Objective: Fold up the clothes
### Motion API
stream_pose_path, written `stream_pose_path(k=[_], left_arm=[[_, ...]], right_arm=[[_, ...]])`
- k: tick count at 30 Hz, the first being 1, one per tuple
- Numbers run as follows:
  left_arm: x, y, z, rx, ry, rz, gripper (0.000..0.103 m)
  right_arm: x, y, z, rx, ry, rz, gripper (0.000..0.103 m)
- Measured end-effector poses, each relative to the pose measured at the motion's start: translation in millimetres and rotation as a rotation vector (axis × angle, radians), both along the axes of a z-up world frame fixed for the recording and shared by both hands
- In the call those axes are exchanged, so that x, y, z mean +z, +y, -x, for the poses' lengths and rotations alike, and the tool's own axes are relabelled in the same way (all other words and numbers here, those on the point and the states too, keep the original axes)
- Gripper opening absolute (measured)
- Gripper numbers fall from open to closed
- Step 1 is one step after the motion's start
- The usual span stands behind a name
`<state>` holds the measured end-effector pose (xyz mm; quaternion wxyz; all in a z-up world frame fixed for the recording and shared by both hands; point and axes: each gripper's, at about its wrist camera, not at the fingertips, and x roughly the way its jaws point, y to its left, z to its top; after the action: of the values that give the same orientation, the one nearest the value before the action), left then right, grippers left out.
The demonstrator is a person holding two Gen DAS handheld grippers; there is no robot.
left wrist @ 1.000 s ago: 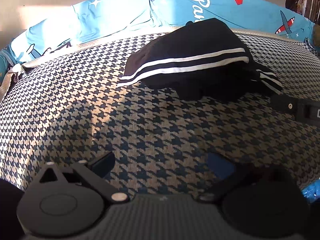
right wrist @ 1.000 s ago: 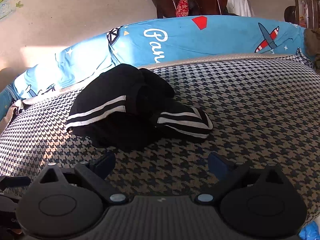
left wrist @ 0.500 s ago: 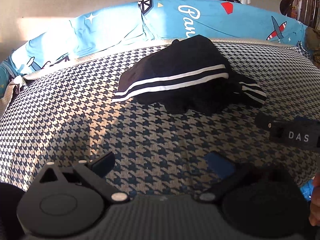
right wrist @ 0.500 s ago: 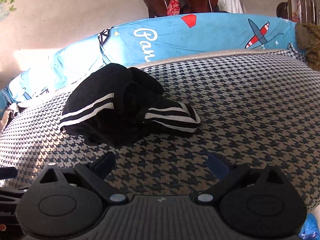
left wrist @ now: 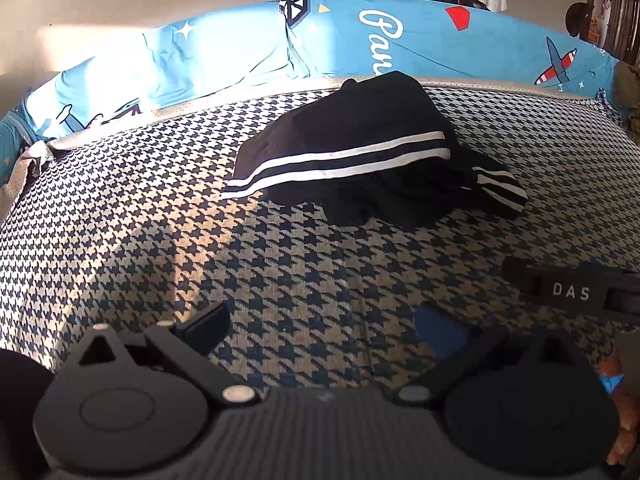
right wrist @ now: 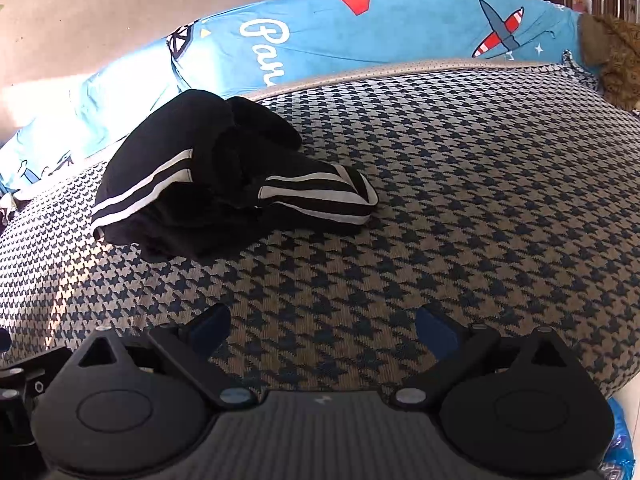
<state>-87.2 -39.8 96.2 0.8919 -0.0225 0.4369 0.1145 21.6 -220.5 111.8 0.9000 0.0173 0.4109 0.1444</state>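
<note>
Our left gripper (left wrist: 322, 330) and right gripper (right wrist: 323, 328) both hang with fingers spread wide, holding nothing, low in each frame over the houndstooth cover (left wrist: 160, 208). Beyond them lies the black garment (left wrist: 360, 152) — bunched, its white stripes running left to right, long axis across the frame — just before the blue sheet (right wrist: 360, 36).

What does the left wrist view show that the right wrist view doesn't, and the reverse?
Only the left wrist view shows the right gripper's side, marked DAS, and part of a hand at the right edge. Only the right wrist view shows a brown fuzzy thing at the far right and blue plastic below the bed edge. Both show the crumpled black garment with white stripes, the houndstooth cover, the blue printed bedding, and open, empty jaws.
</note>
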Motion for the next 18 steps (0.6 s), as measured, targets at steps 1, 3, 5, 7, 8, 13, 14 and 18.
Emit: stream_pose_path(k=[1, 3, 5, 7, 8, 13, 14, 18], left_arm=[[-0.4, -0.5, -0.1, 0.000, 0.001, 0.000, 0.103], [-1.0, -1.2, 0.5, 0.001, 0.003, 0.003, 0.103], [-1.0, -1.8, 1.0, 0.001, 0.003, 0.002, 0.103], [-0.1, -1.8, 1.2, -0.002, 0.002, -0.001, 0.103], [0.7, -1.9, 1.1, -0.002, -0.001, -0.004, 0.103], [0.9, 0.3, 1.1, 0.008, 0.001, -0.004, 0.103], [0.8, 0.8, 1.1, 0.011, 0.002, -0.003, 0.103], [-1.0, 1.8, 1.2, 0.018, 0.010, -0.003, 0.103]], right_arm=[[0.2, -0.2, 0.9, -0.001, -0.004, 0.002, 0.100], [0.0, -0.2, 2.0, -0.003, -0.013, 0.006, 0.100], [-1.7, -0.9, 2.2, -0.014, -0.011, 0.006, 0.100], [-4.3, -4.1, 1.0, -0.022, 0.008, -0.023, 0.100], [-5.2, -5.6, 0.4, -0.024, 0.017, -0.039, 0.100], [-7.0, -7.3, 0.1, -0.032, 0.030, -0.056, 0.100], [-6.6, -6.5, 0.6, -0.029, 0.024, -0.049, 0.100], [-5.0, -2.2, 2.0, -0.022, 0.002, -0.013, 0.100]])
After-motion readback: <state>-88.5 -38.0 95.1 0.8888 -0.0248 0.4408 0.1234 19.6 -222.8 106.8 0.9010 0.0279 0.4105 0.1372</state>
